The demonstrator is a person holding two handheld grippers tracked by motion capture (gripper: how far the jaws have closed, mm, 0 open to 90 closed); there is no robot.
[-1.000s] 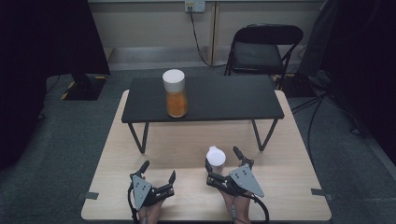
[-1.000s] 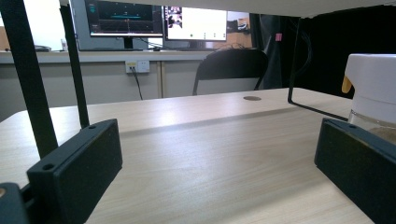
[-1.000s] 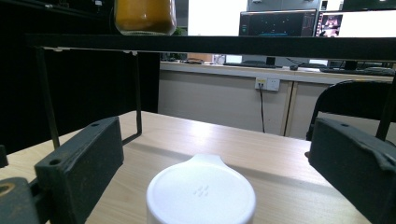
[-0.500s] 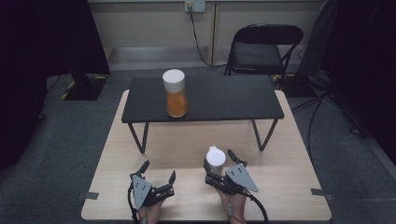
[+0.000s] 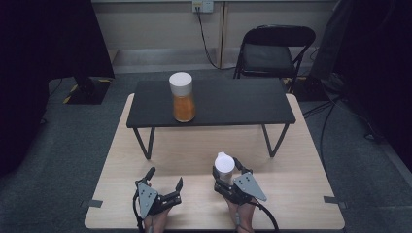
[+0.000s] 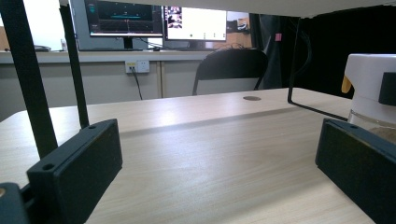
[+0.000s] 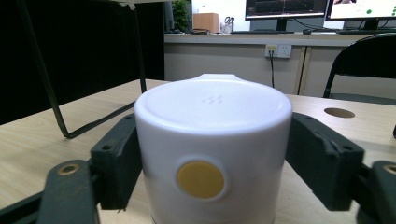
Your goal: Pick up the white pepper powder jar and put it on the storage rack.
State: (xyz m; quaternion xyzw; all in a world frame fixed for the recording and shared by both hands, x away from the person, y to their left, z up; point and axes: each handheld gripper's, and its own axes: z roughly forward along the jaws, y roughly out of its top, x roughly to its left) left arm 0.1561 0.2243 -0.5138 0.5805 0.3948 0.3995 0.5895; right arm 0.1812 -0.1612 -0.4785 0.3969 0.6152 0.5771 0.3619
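The right gripper [image 5: 226, 171] has just been closing, and its jaws now press both sides of the white-capped jar [image 5: 224, 165]. The left gripper [image 5: 164, 177] rests wide open, holding nothing.

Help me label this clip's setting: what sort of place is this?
Probably a lab or office set up for recording: monitors on a counter by the wall, a folding chair, and a bare wooden table where the right gripper closes on a white-lidded jar.

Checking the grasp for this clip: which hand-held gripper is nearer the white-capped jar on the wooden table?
Right. The right hand-held gripper has closed its jaws around the white-capped jar; the left hand-held gripper rests open beside it, apart.
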